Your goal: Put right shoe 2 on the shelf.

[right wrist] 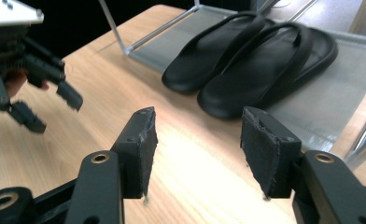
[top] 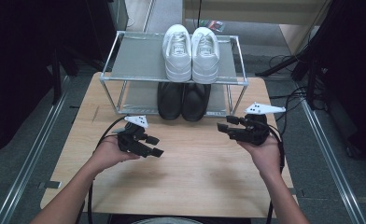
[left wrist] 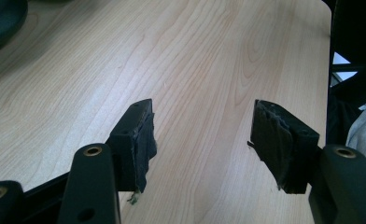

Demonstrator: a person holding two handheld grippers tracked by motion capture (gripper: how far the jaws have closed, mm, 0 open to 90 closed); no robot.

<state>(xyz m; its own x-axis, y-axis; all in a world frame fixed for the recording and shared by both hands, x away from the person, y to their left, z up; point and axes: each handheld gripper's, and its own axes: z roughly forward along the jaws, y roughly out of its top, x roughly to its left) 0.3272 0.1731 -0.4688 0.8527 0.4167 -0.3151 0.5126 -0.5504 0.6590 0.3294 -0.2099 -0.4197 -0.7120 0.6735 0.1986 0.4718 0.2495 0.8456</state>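
Both grippers are hovering low over the bare wooden worktop (top: 186, 158), empty. The left gripper (top: 154, 145) is holding its fingers (left wrist: 141, 142) spread with nothing between them. The right gripper (top: 224, 127) is likewise spread and is pointing toward the black sandals (right wrist: 251, 60).

The sandals are lying side by side, touching, on the lower shelf of the metal shoe rack (top: 139, 58), directly beneath the white sneakers (top: 191, 52) on the upper shelf.

Probable hazards:
- The upper shelf is leaving little clearance, so a high approach is risking a knock against the frame.
- Because the sandals are touching, a grasp on one is likely dragging the other.
- A thin strap is prone to slipping from the pads.
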